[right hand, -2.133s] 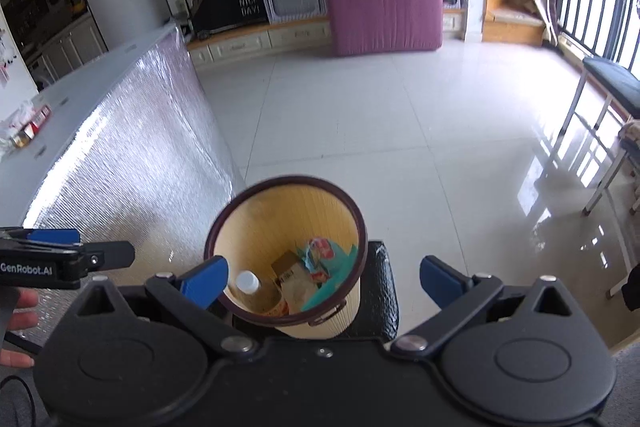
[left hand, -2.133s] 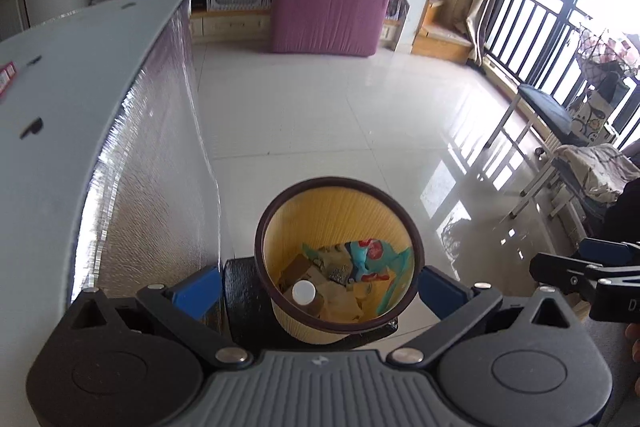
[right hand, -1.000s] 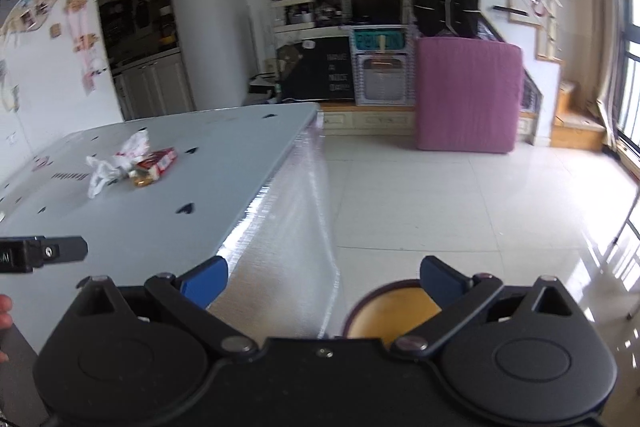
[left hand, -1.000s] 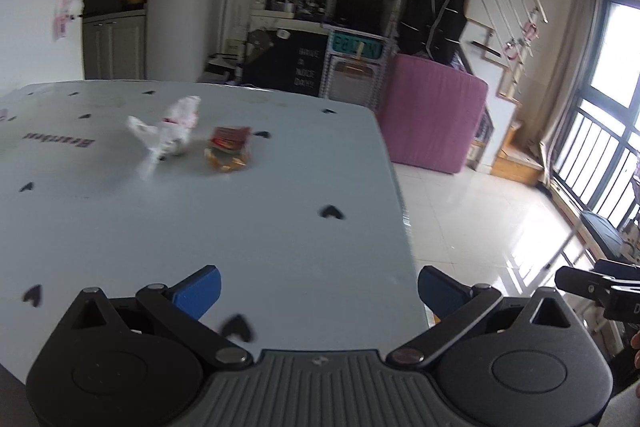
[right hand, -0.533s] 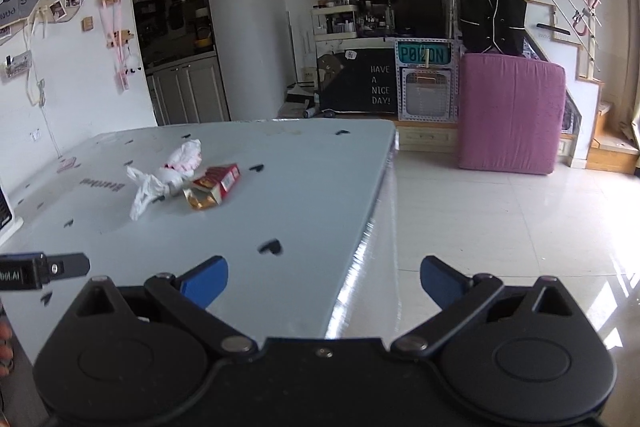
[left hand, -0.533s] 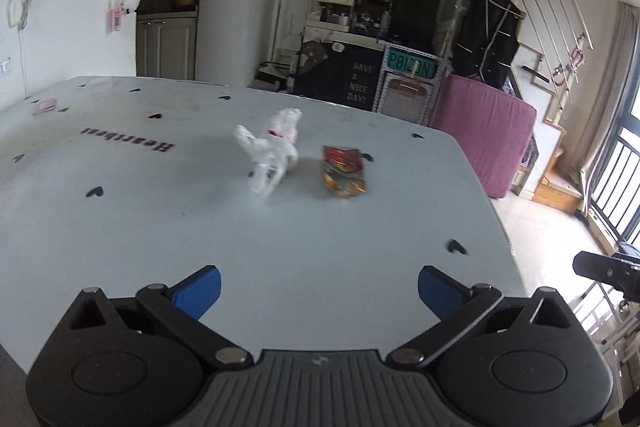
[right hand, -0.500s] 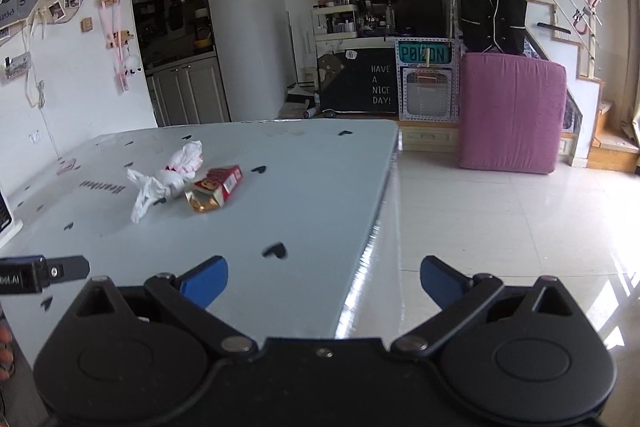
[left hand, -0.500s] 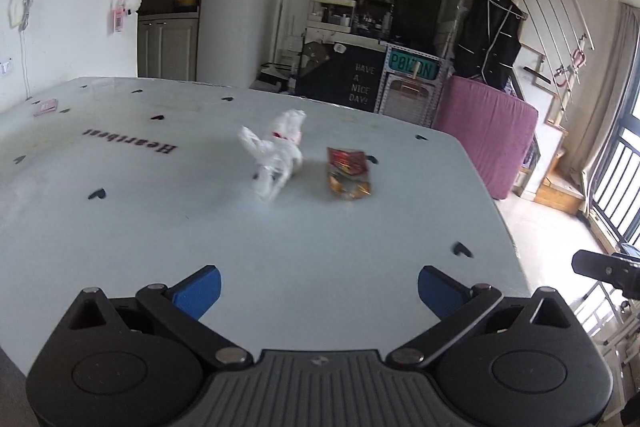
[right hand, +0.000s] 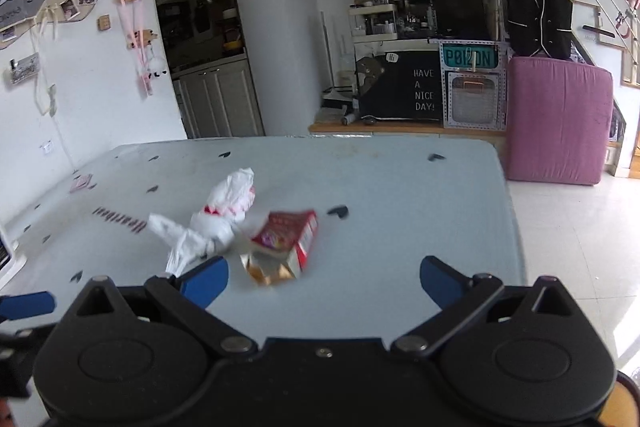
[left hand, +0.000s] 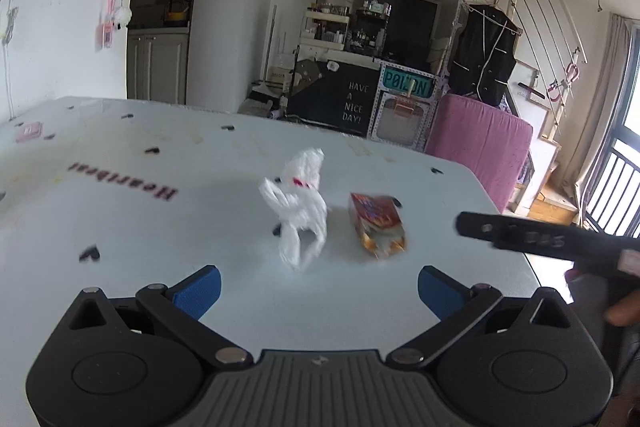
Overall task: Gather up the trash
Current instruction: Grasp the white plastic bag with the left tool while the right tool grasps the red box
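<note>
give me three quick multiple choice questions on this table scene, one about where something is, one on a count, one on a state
1. In the left wrist view, where does the crumpled white plastic bag lie relative to the red and gold snack box?
A. to its left
B. to its right
C. on top of it

2. How many pieces of trash lie on the pale blue table?
A. one
B. two
C. four

3. What state is the left gripper in?
A. shut on the bag
B. shut on the box
C. open, holding nothing

Answers:
1. A, the bag lies left of the box, close beside it.
2. B, only the bag and the box lie there.
3. C, its blue fingers stand wide apart with bare table between; the right gripper is open too.
</note>
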`<state>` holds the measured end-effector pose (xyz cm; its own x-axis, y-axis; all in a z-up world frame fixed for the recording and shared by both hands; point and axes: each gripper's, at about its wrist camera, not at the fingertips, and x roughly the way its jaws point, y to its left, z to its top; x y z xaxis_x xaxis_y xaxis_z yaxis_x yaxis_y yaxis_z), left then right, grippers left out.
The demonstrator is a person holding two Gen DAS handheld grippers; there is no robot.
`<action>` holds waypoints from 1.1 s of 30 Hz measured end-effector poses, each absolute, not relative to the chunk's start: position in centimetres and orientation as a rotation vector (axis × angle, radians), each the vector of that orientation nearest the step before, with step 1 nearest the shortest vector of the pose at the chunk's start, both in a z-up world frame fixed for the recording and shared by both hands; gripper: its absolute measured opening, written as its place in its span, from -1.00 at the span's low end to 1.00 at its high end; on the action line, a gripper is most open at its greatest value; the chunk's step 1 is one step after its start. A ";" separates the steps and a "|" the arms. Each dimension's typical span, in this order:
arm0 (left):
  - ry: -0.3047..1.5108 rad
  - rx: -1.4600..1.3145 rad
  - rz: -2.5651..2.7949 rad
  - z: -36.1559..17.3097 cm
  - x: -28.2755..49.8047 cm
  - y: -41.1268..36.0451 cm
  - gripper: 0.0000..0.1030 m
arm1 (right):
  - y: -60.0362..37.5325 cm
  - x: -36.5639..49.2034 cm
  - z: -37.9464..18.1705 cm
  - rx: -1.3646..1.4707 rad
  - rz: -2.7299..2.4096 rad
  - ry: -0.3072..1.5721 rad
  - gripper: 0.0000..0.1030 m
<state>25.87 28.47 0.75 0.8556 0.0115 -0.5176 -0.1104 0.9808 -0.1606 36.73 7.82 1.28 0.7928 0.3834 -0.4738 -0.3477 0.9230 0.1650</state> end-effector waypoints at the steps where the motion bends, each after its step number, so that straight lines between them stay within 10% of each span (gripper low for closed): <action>1: 0.541 -0.186 0.062 0.9 26.4 28.8 1.00 | 8.6 37.5 1.0 0.073 0.387 0.524 0.99; 13: 0.539 -0.175 0.048 0.1 35.2 30.9 1.00 | 13.2 43.8 -3.8 0.084 0.402 0.672 -0.01; 17: 0.524 -0.228 0.047 -1.2 37.4 31.5 1.00 | 12.6 44.3 -4.3 0.110 0.458 0.688 -0.68; 25: 0.536 -0.243 0.081 -3.0 40.8 31.7 0.95 | 9.1 41.6 -3.9 0.050 0.555 0.692 -0.79; 33: 0.628 -0.235 0.075 -4.4 43.9 31.5 0.49 | 3.6 36.7 -3.7 0.008 0.593 0.716 -0.82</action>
